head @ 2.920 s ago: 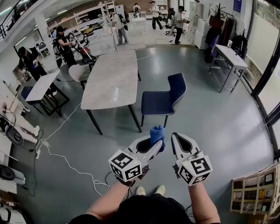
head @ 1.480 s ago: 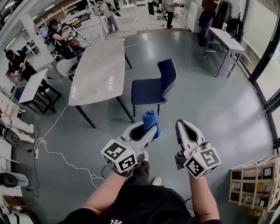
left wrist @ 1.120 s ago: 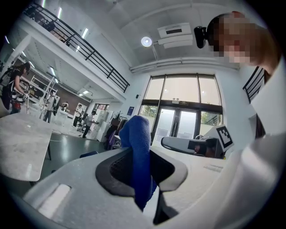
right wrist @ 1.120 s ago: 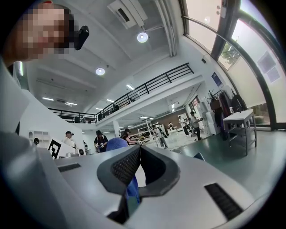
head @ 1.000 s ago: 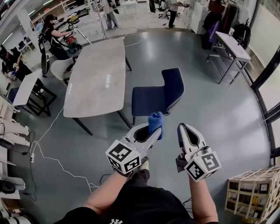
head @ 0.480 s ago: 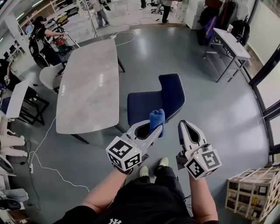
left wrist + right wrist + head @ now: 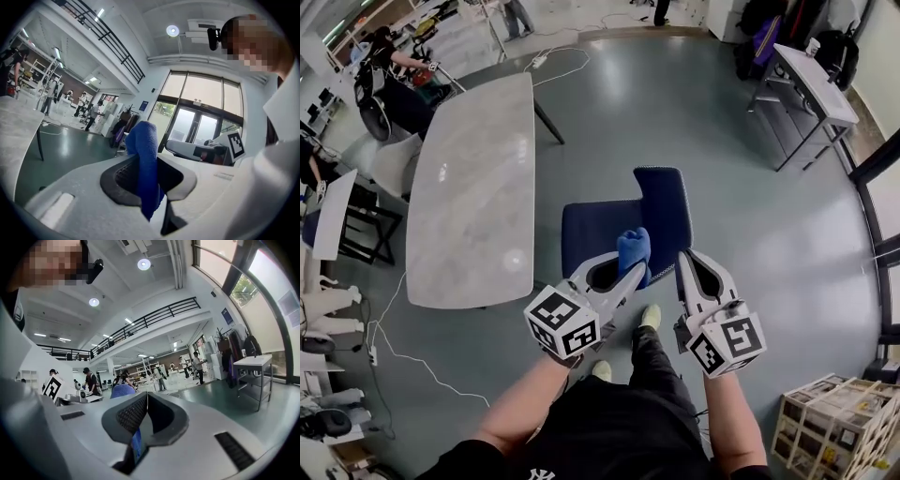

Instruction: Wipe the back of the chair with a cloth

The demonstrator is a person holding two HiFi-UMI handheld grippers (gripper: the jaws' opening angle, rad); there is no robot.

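A dark blue chair (image 7: 623,225) stands on the grey floor just right of the long table, its upright back (image 7: 666,211) directly beyond my two grippers. My left gripper (image 7: 628,272) is shut on a folded blue cloth (image 7: 634,249), which sticks up out of the jaws (image 7: 144,164). The cloth hangs over the chair's seat edge in the head view, apart from the back. My right gripper (image 7: 686,266) is shut and holds nothing; its jaws meet (image 7: 146,404). The cloth's top (image 7: 123,391) shows to its left.
A long grey stone-look table (image 7: 473,183) lies left of the chair. A small grey desk (image 7: 811,89) stands at the far right. A wooden crate shelf (image 7: 834,436) is at the lower right. White cables (image 7: 403,352) trail on the floor at left. People work in the far background.
I have walked closer: the chair has moved down the head view to sit right in front of the grippers. Both grippers keep their pose, the cloth still held.
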